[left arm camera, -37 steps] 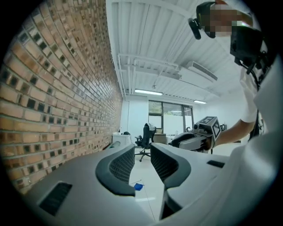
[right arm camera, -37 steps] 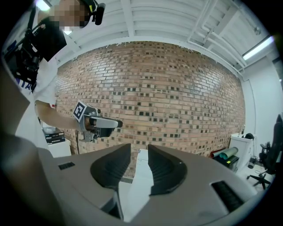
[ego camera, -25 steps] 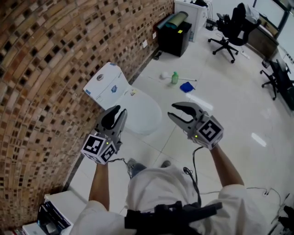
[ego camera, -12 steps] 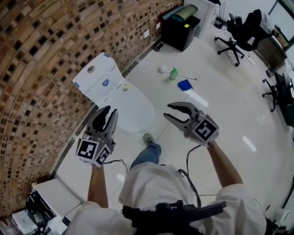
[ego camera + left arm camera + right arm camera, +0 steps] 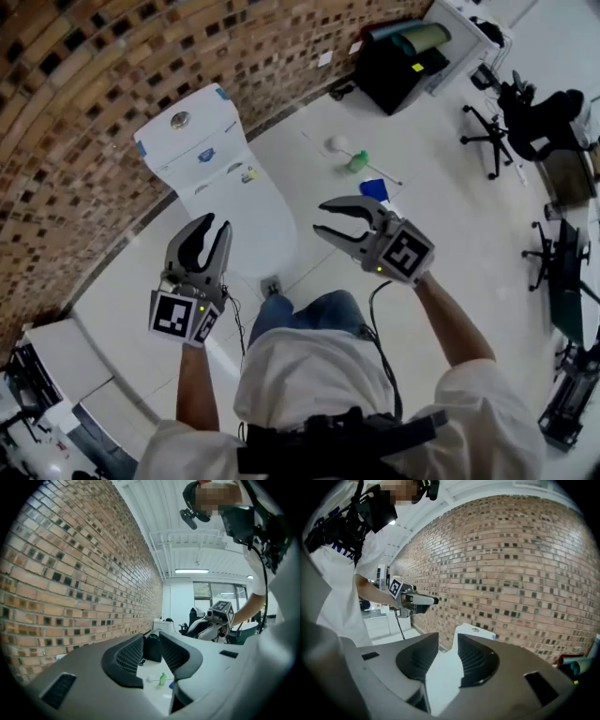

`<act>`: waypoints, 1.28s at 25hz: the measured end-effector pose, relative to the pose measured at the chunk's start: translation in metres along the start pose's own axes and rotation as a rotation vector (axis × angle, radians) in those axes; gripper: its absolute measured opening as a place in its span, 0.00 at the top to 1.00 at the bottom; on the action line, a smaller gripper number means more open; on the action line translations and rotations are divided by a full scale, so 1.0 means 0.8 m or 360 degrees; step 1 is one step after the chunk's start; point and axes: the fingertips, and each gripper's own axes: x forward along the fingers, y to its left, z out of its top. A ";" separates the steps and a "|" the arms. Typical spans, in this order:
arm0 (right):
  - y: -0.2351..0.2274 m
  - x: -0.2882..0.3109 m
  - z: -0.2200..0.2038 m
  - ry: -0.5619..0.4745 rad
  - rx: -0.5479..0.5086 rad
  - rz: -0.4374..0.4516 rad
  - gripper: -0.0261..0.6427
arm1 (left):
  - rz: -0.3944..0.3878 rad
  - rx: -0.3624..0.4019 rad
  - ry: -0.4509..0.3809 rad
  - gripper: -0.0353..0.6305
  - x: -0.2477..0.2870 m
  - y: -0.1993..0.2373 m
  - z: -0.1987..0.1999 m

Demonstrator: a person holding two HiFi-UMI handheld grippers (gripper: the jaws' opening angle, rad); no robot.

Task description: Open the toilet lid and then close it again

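The white toilet stands against the brick wall with its lid (image 5: 251,217) down and its tank (image 5: 187,142) behind. My left gripper (image 5: 214,225) hovers at the lid's near left edge, jaws a little apart and empty. My right gripper (image 5: 319,220) hangs just right of the lid, open, nothing between its fingers. In the right gripper view the lid (image 5: 443,677) shows through the gap of the right gripper (image 5: 447,644), with the tank (image 5: 477,631) beyond. The left gripper (image 5: 150,651) looks along the wall toward a black cabinet.
A green bottle (image 5: 357,161), a toilet brush (image 5: 337,143) and a blue cloth (image 5: 375,190) lie on the white floor right of the toilet. A black cabinet (image 5: 403,64) stands by the wall, office chairs (image 5: 530,122) farther right, white boxes (image 5: 56,361) at lower left.
The person has stepped toward the toilet. Both grippers have moved closer to the lid and slightly lower. Their jaws keep the same gap.
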 end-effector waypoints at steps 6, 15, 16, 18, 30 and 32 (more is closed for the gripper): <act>-0.030 0.044 -0.081 0.0142 -0.0154 0.0430 0.72 | 0.0331 -0.0090 0.0015 0.79 0.018 -0.002 -0.032; 0.007 0.092 -0.258 0.0309 -0.0563 0.0896 0.66 | 0.0792 -0.0265 0.0077 0.79 0.044 -0.014 -0.128; 0.019 0.106 -0.291 0.0328 -0.0649 0.0905 0.65 | 0.0801 -0.0261 0.0066 0.79 0.044 -0.013 -0.149; 0.048 0.134 -0.357 0.0367 -0.0814 0.0910 0.60 | 0.0812 -0.0233 0.0036 0.79 0.037 -0.012 -0.192; 0.143 0.272 -0.551 0.0575 -0.1401 0.0827 0.38 | 0.0564 0.0067 0.0587 0.79 -0.029 -0.018 -0.402; 0.155 0.284 -0.561 0.0571 -0.1433 0.0847 0.38 | 0.0566 0.0030 0.0607 0.79 -0.042 -0.023 -0.422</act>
